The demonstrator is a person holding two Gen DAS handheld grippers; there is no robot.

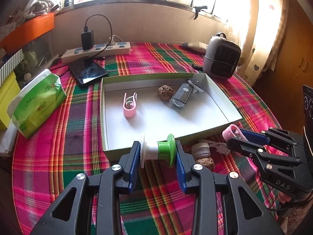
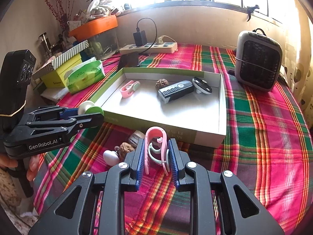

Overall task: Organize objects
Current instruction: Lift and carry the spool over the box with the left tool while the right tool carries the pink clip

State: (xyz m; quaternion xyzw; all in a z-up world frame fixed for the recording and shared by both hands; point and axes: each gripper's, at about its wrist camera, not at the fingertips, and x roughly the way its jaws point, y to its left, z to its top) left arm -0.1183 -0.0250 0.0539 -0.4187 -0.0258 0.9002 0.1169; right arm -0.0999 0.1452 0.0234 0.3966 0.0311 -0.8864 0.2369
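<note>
My left gripper (image 1: 158, 152) is shut on a white and green spool (image 1: 158, 150) and holds it over the near edge of the green-rimmed box (image 1: 221, 96). My right gripper (image 2: 156, 152) is shut on a pink clip (image 2: 156, 137) in front of the box (image 2: 222, 105). In the box lie another pink clip (image 1: 129, 104), a walnut (image 1: 165, 92), a grey remote (image 1: 181, 97) and a white round piece (image 2: 201, 85). On the cloth by the box's near wall lie a walnut (image 2: 126, 148), a ribbed spool (image 1: 200, 150) and a white oval piece (image 2: 110, 157).
A green tissue pack (image 1: 37, 102), a phone (image 1: 87, 71) and a power strip (image 1: 95, 51) are at the left and back. A small grey heater (image 2: 258, 60) stands at the back right. Boxes and an orange tray (image 2: 93, 26) crowd the far left.
</note>
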